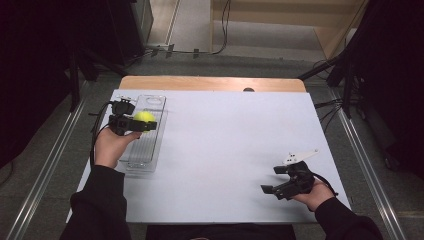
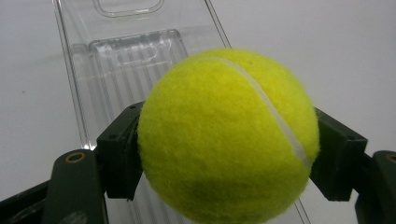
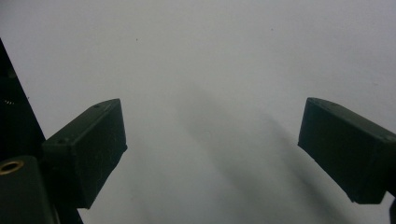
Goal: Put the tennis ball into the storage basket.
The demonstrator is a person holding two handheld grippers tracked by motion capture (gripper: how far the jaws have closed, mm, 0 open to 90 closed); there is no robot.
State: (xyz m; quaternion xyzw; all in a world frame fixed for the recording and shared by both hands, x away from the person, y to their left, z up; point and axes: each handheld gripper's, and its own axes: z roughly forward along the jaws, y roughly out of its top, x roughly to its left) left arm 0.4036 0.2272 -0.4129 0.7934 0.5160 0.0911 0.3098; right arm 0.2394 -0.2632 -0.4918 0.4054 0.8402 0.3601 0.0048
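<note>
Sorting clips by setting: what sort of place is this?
Probably a lab or recording studio: a white-topped table, cables on the floor, dark stands around it.

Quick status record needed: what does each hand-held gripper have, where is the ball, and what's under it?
Left hand-held gripper: shut on the tennis ball, a jaw on each side
Ball position: held above the clear plastic tray, at the table's left
Tray contents: nothing seen inside
Right hand-held gripper: open, nothing between the jaws, over bare white tabletop
</note>
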